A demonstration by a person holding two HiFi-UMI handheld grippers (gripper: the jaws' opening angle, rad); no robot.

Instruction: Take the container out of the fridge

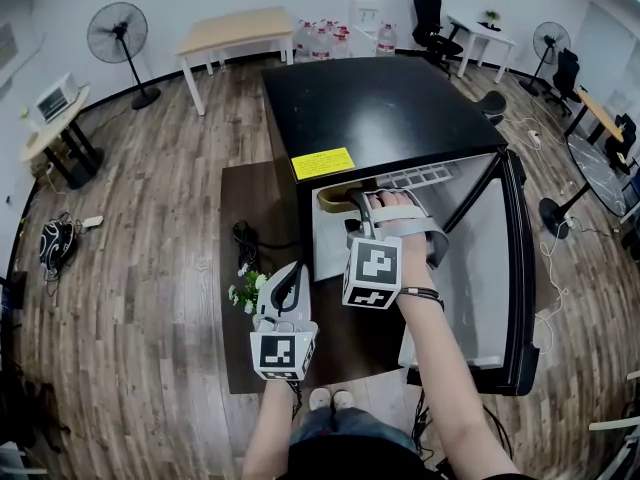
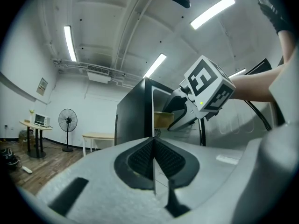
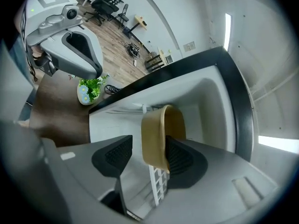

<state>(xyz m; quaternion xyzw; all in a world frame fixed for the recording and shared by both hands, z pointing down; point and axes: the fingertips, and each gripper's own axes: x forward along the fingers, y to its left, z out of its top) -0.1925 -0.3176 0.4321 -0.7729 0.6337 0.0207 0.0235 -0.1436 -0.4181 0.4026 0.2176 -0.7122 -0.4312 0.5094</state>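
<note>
Now the right gripper is lining up on the container inside the open fridge.

One black fridge stands ahead of both pairs of jaws, its single door swung wide, likely to let an arm in. One low dark table lies beneath the left jaws. Of the two grippers, the right gripper is in the fridge with its jaws spread wide. The left gripper waits outside, jaws pressed together on nothing, probably kept clear as a spare. One white wire shelf runs under the right jaws. The one tan container sits on it, its wall between those jaws: one pad inside, the other apart outside, so it looks ready for a pinch. One small flower pot sits just beside the left jaws.
</note>
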